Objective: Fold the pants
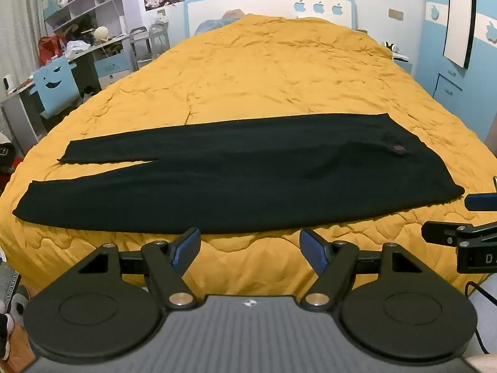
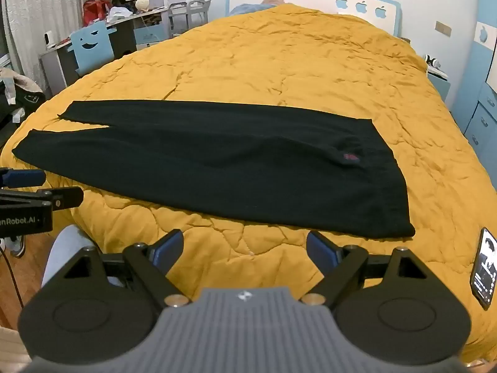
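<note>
Black pants (image 1: 236,174) lie flat on the yellow quilted bed (image 1: 279,71), legs to the left and waist to the right, with a small red label near the waist. They also show in the right wrist view (image 2: 236,161). My left gripper (image 1: 250,250) is open and empty, just short of the near leg's edge. My right gripper (image 2: 245,251) is open and empty, in front of the waist end. Each gripper shows at the edge of the other's view, the right one (image 1: 466,217) and the left one (image 2: 49,189).
A phone (image 2: 483,267) lies on the bed (image 2: 279,56) at the near right corner. A desk, a blue chair (image 1: 56,87) and shelves stand to the left of the bed. Blue drawers (image 2: 481,121) stand at the right. The headboard is at the far end.
</note>
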The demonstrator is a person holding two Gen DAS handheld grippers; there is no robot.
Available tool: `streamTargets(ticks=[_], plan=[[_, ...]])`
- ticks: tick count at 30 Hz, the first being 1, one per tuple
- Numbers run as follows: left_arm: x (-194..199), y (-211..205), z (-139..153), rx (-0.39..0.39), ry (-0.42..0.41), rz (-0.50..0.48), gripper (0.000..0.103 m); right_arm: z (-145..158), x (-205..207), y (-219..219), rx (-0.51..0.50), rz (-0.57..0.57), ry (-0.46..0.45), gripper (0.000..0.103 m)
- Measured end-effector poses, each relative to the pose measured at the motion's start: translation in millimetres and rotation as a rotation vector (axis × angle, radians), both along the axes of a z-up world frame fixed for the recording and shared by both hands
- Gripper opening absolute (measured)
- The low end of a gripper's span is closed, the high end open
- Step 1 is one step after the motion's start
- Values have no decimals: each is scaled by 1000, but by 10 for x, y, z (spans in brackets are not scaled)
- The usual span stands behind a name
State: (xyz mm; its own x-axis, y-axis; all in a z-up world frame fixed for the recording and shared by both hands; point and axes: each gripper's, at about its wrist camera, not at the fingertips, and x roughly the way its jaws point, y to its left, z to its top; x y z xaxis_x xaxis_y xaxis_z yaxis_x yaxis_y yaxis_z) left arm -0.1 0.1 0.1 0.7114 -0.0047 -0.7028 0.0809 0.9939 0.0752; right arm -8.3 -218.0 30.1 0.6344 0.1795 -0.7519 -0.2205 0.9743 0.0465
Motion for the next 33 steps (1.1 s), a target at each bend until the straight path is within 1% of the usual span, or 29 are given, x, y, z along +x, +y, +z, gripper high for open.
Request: streamTargets(ticks=[10, 16, 33], plan=[[14, 0, 18, -5, 7, 5, 85, 10, -6, 4, 13, 6, 1, 82], [12, -3, 13, -6, 3, 4, 85, 25, -24, 3, 5, 17, -3, 82], [-28, 10, 20, -13, -12, 5, 85, 6, -27, 42, -9, 2, -1, 82]])
